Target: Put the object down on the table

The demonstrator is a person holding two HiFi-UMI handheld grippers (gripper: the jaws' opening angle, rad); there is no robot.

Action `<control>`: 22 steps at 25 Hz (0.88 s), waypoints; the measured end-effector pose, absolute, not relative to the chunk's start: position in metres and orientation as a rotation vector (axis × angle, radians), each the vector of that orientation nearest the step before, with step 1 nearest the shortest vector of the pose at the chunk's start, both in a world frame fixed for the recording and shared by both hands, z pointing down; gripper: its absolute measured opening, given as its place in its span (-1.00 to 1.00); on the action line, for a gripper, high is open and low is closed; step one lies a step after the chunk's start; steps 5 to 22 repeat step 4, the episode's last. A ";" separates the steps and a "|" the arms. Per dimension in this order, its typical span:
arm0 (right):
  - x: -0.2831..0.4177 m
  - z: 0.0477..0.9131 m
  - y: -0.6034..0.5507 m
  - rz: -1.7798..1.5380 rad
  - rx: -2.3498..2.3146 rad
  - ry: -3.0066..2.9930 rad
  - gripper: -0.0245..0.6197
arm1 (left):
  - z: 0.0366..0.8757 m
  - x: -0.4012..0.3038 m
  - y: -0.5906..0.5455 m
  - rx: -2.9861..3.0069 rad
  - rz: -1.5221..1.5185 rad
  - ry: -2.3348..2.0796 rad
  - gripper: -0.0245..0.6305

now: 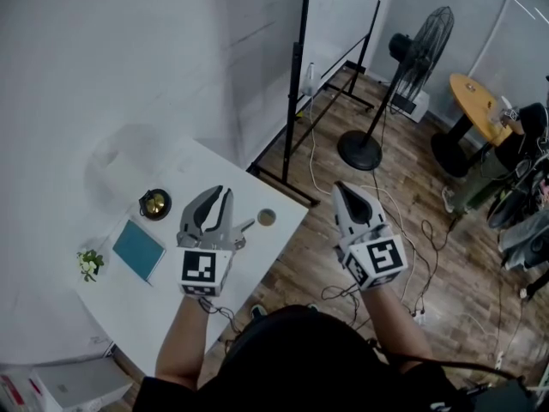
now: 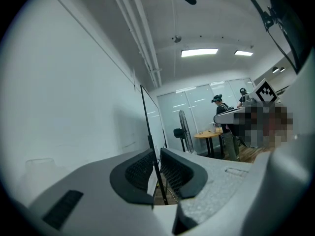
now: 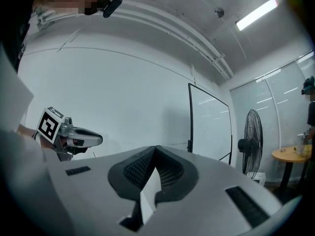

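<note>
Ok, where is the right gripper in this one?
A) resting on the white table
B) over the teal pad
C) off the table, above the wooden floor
C: in the head view the right gripper hangs beyond the white table edge, over the wooden floor.

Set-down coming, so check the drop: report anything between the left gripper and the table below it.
Nothing visible does. The left gripper hangs over the white table; the dark bowl and teal book lie to its left, a small round object to its right. Its fingers are slightly apart, holding nothing.
</note>
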State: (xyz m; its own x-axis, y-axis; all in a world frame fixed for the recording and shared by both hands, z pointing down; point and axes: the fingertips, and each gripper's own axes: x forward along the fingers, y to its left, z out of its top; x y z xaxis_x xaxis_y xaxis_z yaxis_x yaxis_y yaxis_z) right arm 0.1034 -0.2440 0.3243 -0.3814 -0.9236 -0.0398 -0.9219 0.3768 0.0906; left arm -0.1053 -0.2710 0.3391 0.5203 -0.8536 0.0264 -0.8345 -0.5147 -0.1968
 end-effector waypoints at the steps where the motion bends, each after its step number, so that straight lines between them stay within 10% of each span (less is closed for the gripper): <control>1: 0.101 0.326 -0.245 -0.149 1.738 -2.591 -0.91 | 0.340 -0.109 -0.273 -2.596 -0.180 1.456 -0.78; 22: 0.095 0.333 -0.248 -0.135 1.747 -2.584 -0.91 | 0.346 -0.119 -0.277 -2.598 -0.186 1.464 -0.78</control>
